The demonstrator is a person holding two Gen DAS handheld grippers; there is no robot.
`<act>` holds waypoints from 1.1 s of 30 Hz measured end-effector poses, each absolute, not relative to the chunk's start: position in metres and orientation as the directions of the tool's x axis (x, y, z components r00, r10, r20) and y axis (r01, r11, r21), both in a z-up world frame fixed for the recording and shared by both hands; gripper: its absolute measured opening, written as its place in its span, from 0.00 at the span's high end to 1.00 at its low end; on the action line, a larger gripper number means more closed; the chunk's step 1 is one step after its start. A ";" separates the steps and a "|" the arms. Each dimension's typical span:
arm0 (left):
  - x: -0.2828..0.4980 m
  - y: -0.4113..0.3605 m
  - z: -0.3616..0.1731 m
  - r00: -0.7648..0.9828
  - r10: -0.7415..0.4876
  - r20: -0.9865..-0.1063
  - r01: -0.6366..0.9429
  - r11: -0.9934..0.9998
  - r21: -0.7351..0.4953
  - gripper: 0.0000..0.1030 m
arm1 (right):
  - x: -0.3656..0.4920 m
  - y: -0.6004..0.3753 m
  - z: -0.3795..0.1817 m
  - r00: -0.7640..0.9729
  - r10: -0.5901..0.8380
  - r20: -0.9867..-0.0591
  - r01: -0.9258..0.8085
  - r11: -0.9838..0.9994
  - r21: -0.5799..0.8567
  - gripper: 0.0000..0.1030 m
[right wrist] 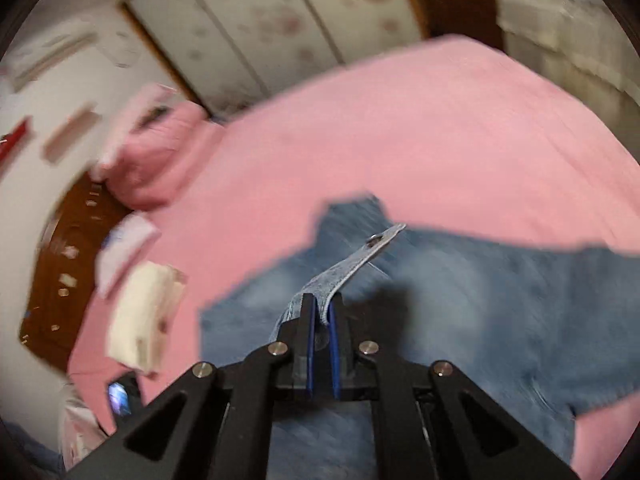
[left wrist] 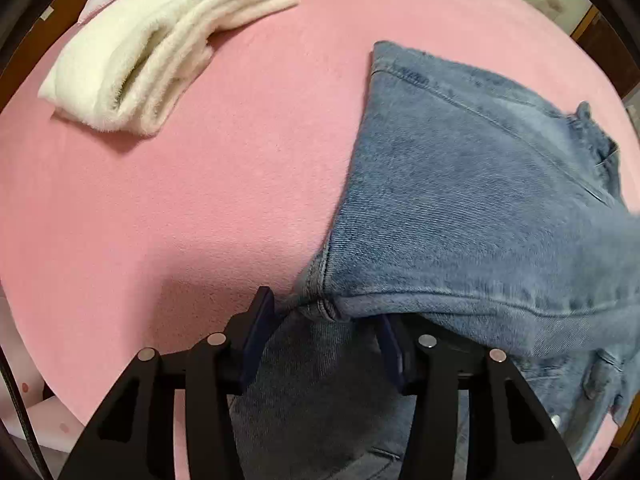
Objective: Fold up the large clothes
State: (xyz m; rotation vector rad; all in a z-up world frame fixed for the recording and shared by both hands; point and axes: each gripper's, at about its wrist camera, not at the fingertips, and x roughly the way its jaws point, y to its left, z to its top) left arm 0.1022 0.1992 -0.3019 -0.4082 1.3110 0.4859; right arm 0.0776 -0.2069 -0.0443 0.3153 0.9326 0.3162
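Blue jeans (left wrist: 460, 200) lie folded on the pink bed sheet (left wrist: 180, 208). My left gripper (left wrist: 324, 320) points down at their near corner, and a bunched fold of denim fills the space between its jaws; its right finger is partly under the cloth. In the blurred right wrist view the jeans (right wrist: 500, 300) spread below, and my right gripper (right wrist: 322, 300) is shut on a narrow denim strip (right wrist: 352, 264) with a metal button at its end, lifted off the rest of the cloth.
A folded white fleece blanket (left wrist: 160, 48) lies at the far left of the bed, also seen as the blanket (right wrist: 144, 312). A pink pillow (right wrist: 160, 160) and wooden headboard (right wrist: 60, 280) are at the left. Wardrobe doors (right wrist: 280, 20) stand beyond the bed.
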 end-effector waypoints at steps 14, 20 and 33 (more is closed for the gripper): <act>0.067 0.204 -0.281 0.168 0.138 -0.976 -0.607 0.795 0.008 0.50 | 0.051 -0.238 -0.148 0.380 -0.084 -0.921 0.176 0.984 -0.017 0.94; 0.053 0.153 -0.217 0.389 0.051 -0.920 -0.538 0.823 -0.182 0.81 | 0.050 -0.215 -0.146 0.371 0.376 -0.849 0.033 0.909 0.416 0.94; 0.079 0.145 -0.282 0.175 -0.042 -0.984 -0.611 0.779 -0.142 0.99 | 0.064 -0.131 -0.233 0.198 0.634 -0.747 -0.033 0.766 0.642 1.00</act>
